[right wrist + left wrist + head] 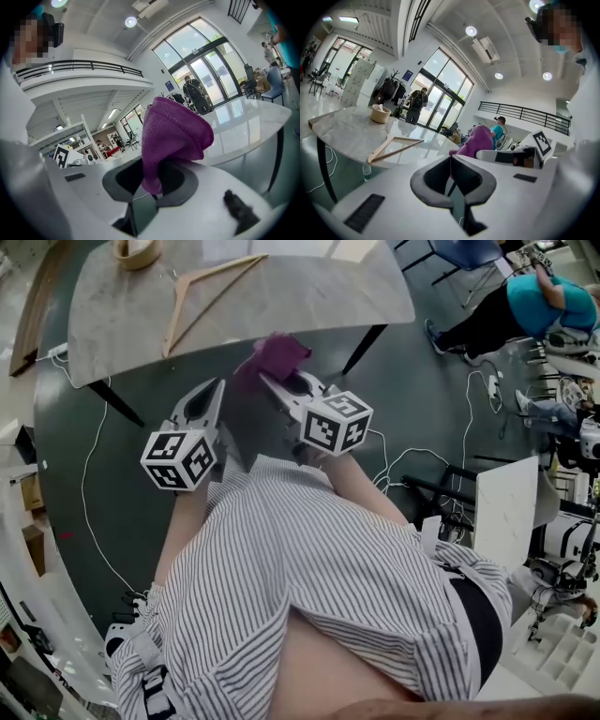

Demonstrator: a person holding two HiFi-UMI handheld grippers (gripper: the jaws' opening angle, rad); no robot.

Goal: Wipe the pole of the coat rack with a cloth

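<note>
- One purple cloth (173, 136) stood bunched upright in the right gripper (152, 180), whose jaws were clamped on its lower fold only; with so little pinched, a hard drag along a pole could likely pull it free.
- No pole stood within reach; what looked like a coat rack (395, 75), hung with dark coats, showed far off by the glass doors, too small to be sure of; the wipe had not begun, and the cloth would need carrying there without slipping.
- Left gripper (451, 161) had its jaws together on nothing, just beside the right one; held so close, the two could knock together, or its tips could snag the cloth's loose edge.
- Table (281, 287) lay just ahead, with a hanger (202, 292) on it; a careless forward sweep might clip its edge.
- Cables (94, 474) trailed over the floor; a foot might catch one on the way to the rack.
</note>
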